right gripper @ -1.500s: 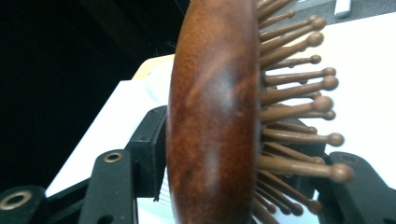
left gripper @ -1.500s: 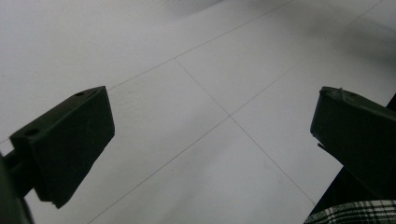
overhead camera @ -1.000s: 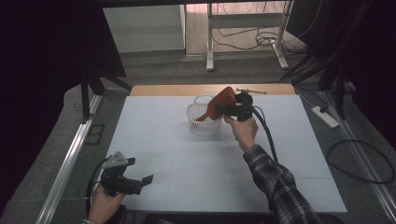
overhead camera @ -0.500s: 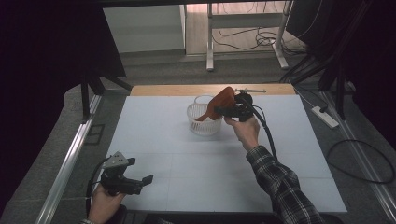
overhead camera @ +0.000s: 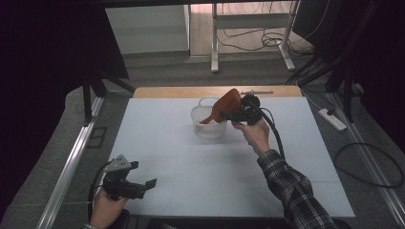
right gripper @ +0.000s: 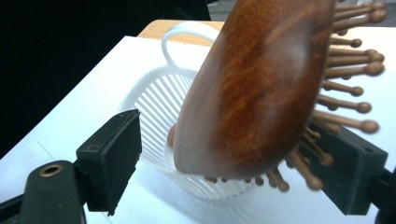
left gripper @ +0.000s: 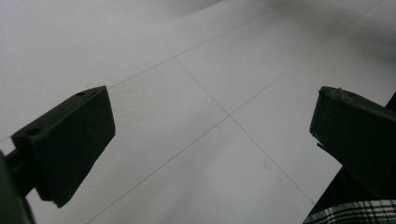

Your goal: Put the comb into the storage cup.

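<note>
A brown wooden hairbrush leans in a white slatted basket at the far middle of the table, handle down inside and head up over the rim. My right gripper is at the head. In the right gripper view the blurred brush head stands between the jaws. The left pad is clear of the wood, and the bristles reach the right pad. The jaws have just been opening and the gripper is open. My left gripper rests open near the front left corner, nothing between its jaws.
The white table has faint grid lines and a wooden strip along its far edge. A metal rail runs along the left side. Cables and a power strip lie on the floor to the right.
The right gripper's jaws have come apart around the brush head. The brush stays leaning in the basket. Neither hand has shifted noticeably.
</note>
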Available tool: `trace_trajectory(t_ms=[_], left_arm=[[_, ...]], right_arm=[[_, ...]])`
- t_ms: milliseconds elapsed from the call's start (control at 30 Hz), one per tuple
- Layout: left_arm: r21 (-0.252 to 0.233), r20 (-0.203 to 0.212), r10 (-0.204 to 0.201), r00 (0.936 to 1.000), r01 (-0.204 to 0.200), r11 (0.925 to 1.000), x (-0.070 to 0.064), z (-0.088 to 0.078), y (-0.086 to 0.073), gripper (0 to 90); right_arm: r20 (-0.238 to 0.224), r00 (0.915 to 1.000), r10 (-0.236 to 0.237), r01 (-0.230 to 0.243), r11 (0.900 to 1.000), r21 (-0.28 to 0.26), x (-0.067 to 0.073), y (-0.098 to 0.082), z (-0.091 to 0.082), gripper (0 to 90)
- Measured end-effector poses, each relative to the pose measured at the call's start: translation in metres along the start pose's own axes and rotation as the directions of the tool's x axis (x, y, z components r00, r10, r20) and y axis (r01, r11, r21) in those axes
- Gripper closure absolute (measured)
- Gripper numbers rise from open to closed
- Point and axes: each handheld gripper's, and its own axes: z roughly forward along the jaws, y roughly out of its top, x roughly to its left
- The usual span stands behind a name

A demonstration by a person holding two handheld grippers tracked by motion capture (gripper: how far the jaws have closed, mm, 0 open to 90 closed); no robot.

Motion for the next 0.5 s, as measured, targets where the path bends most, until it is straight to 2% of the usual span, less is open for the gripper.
trace_trajectory(t_ms=[333,500], left_arm=[[-0.007,0.008,-0.005,1.0000,0.005,1.0000,0.001,-0.001,0.000,0.3],[-0.012,0.000,-0.029,0.9996,0.029,0.9995,0.003,-0.001,-0.001,0.0]], right_arm=[[-0.032,0.9989,-0.034,0.035,0.999,0.020,-0.001,-0.004,-0.008,12.8],[-0.031,0.9975,-0.064,0.065,0.998,0.024,0.000,-0.006,-0.013,6.8]])
